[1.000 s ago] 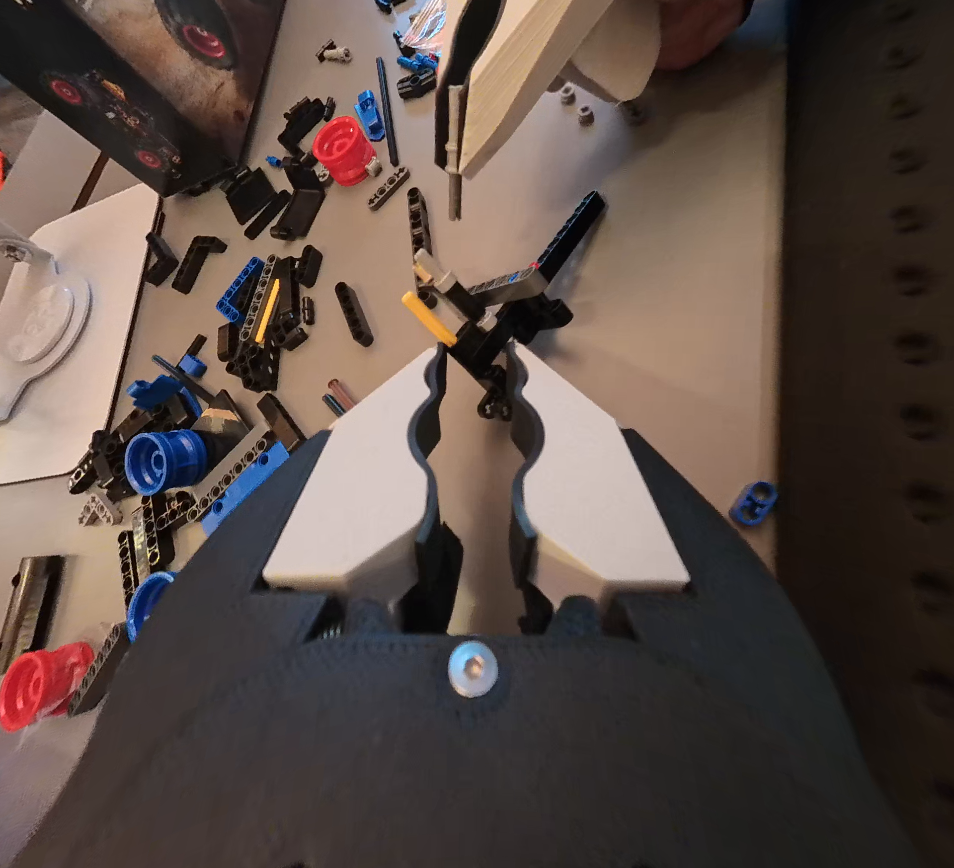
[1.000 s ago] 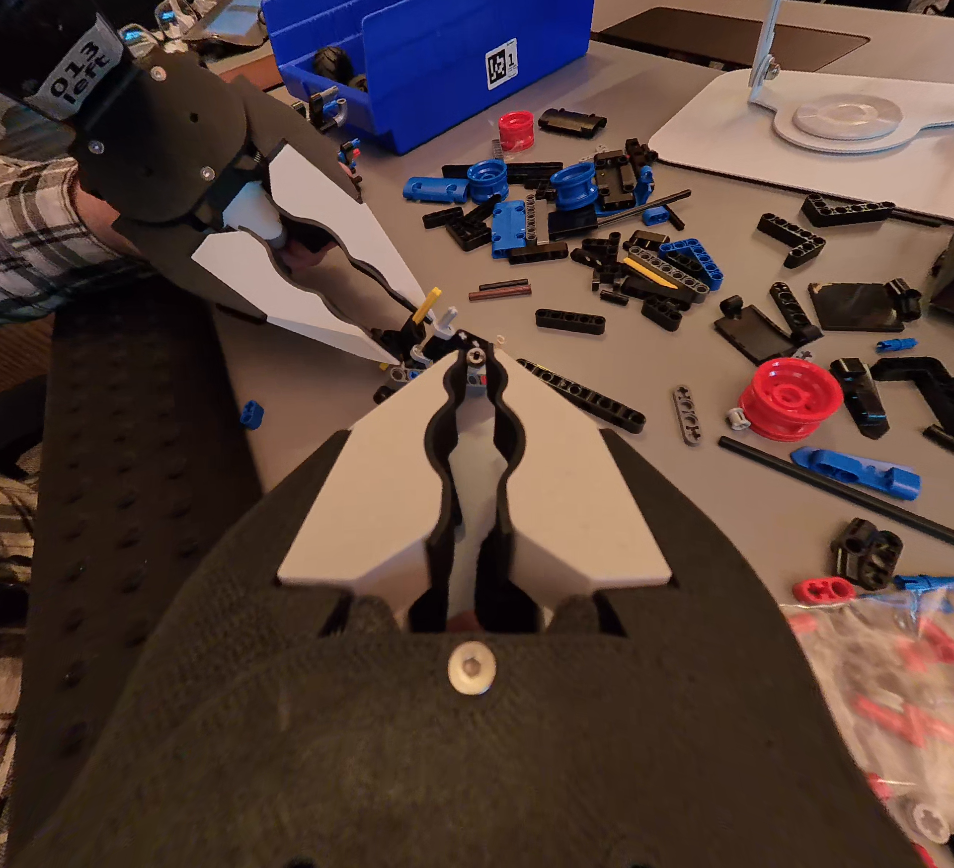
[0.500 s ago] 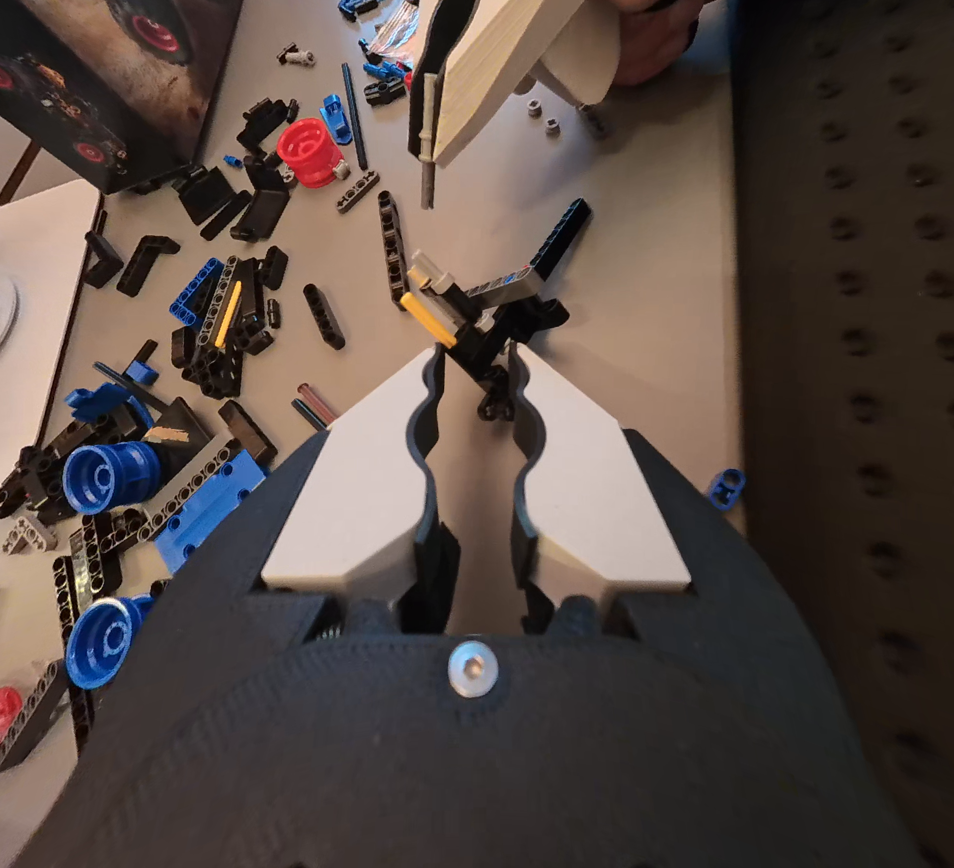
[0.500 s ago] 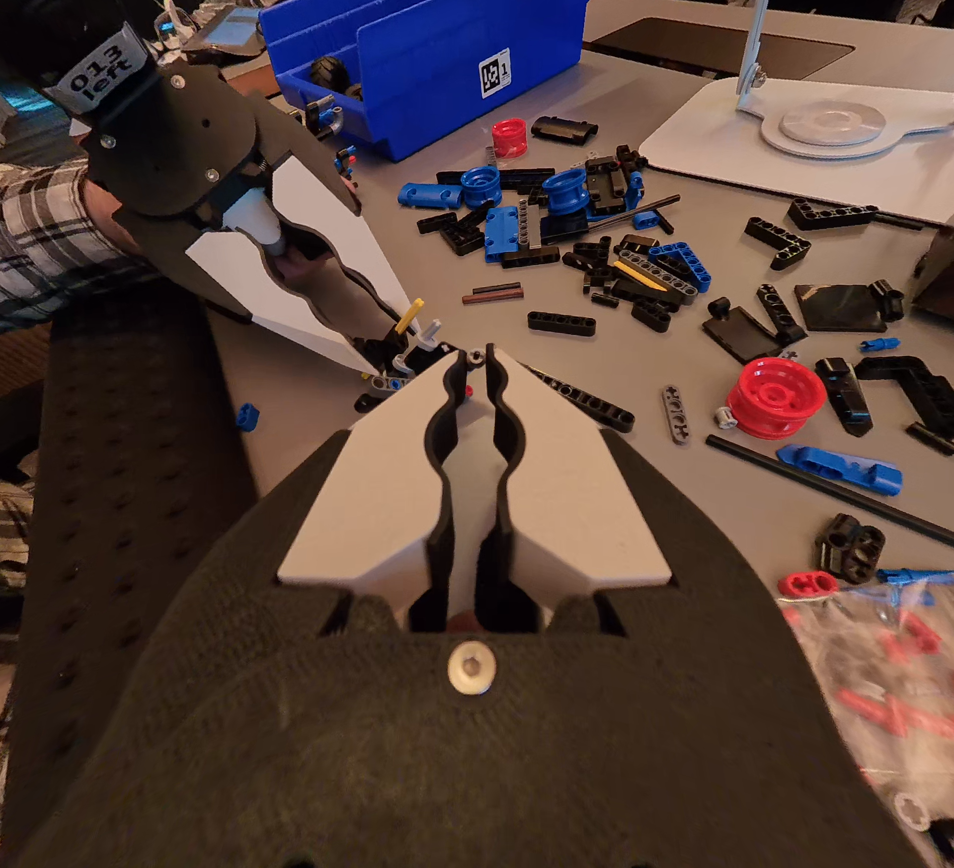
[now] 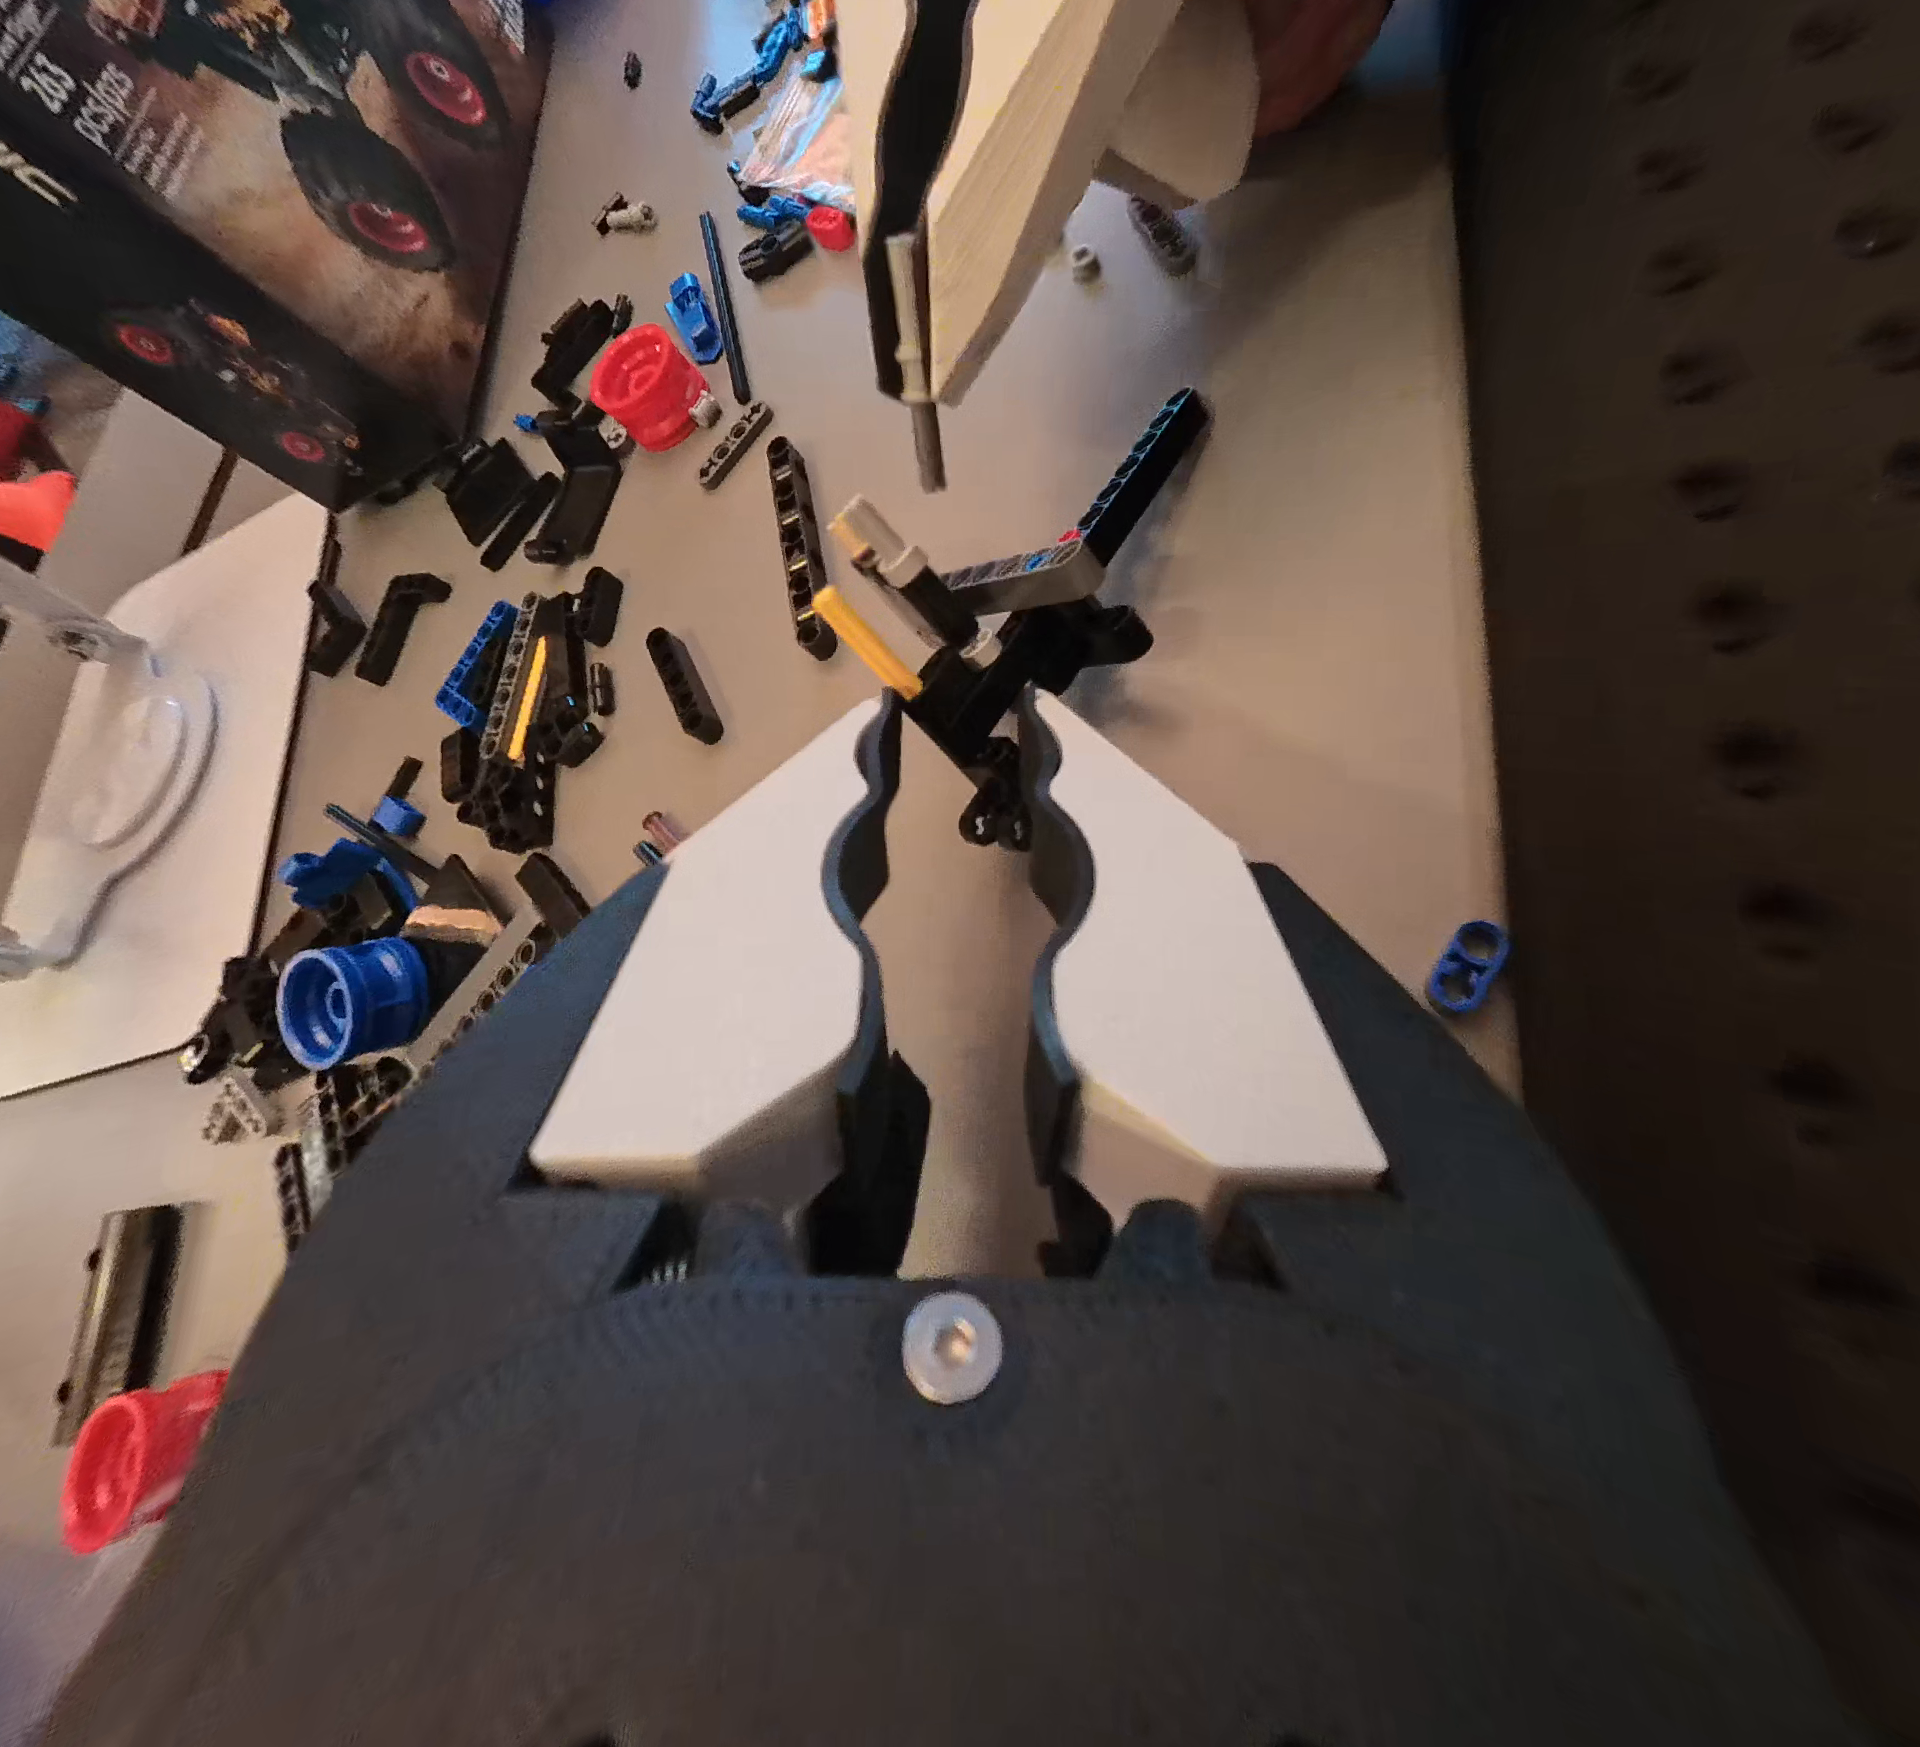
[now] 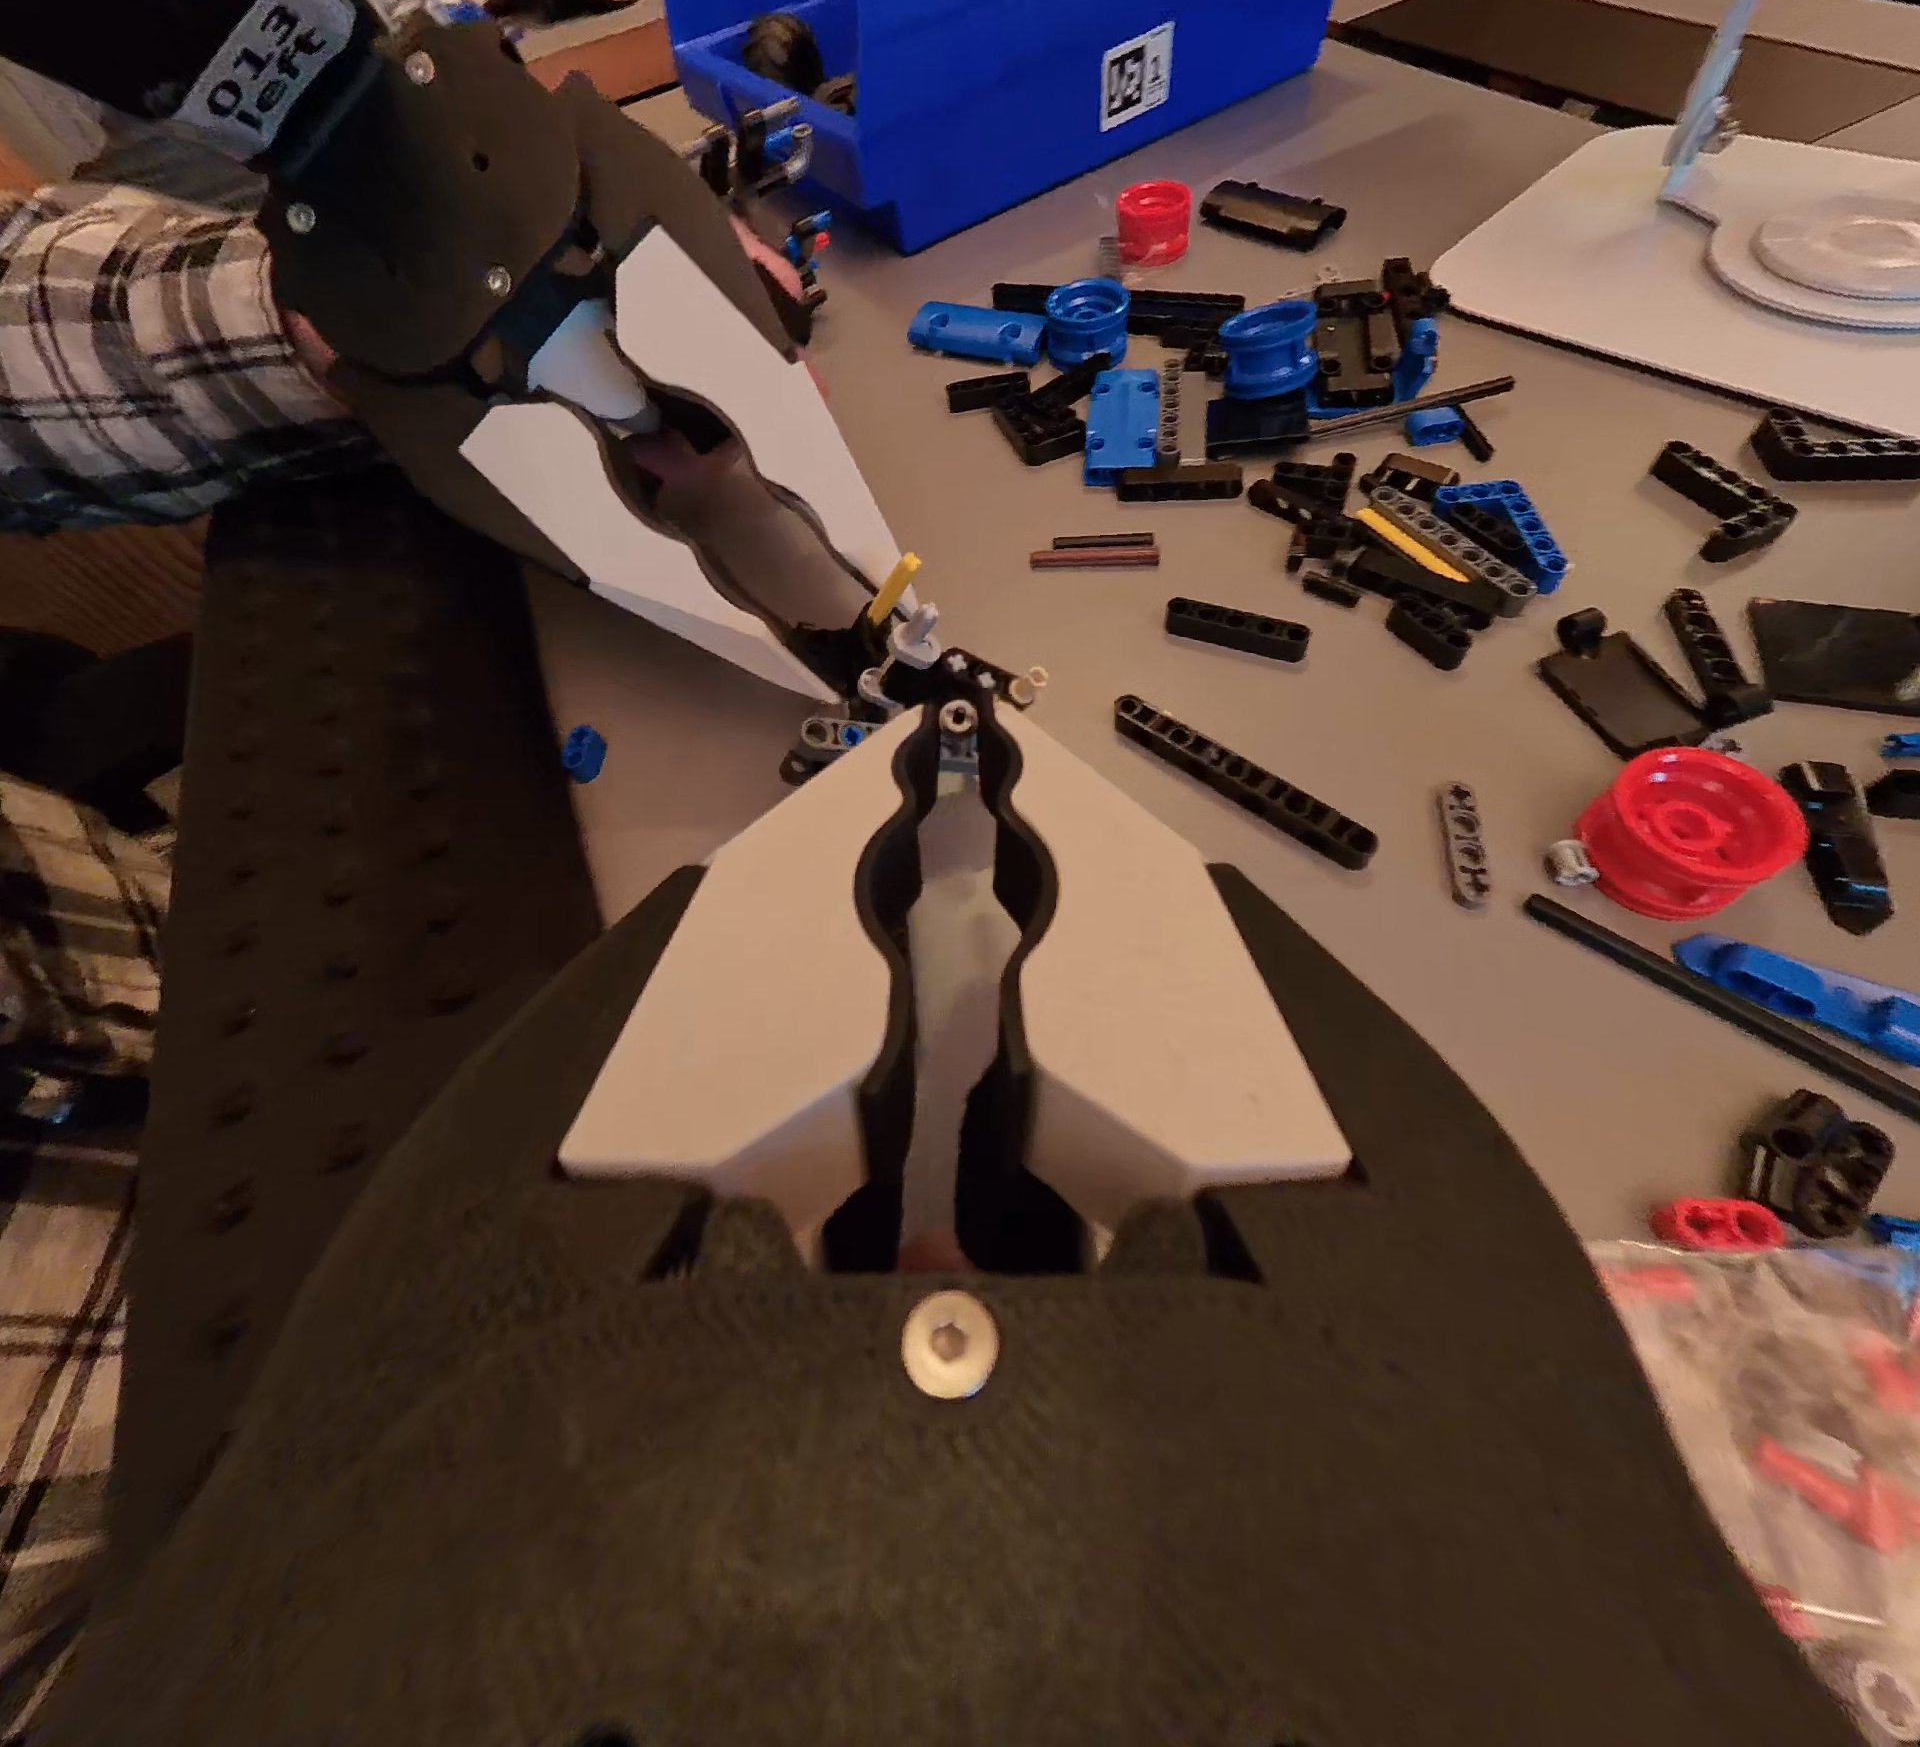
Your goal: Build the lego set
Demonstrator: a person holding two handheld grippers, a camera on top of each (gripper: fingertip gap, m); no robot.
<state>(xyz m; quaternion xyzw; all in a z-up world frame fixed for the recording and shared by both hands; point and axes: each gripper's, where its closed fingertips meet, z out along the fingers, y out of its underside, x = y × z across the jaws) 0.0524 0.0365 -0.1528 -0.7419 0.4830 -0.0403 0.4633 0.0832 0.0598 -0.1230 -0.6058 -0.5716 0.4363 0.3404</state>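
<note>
My left gripper is shut on a small lego assembly of black connectors, a grey beam, a black beam and a yellow axle, held just above the grey table. My right gripper is shut on a thin grey axle at its fingertips. In the left wrist view the right gripper comes in from the top, and the grey axle points down at the assembly with a small gap between them. In the right wrist view the left gripper holds the assembly just beyond my right fingertips.
Loose black and blue beams, a red wheel and a blue wheel lie scattered on the table. The set's box, a blue bin, a white stand base and a bag of parts stand around. A dark perforated mat borders the table. My right fingertips sit around 6 cm from my left ones. The right tips stand about 12 cm off the red wheel. The right camera catches it too, in the right wrist view.
My right gripper has brought the grey axle slightly nearer to the assembly. My left gripper keeps the same hold on the assembly.
</note>
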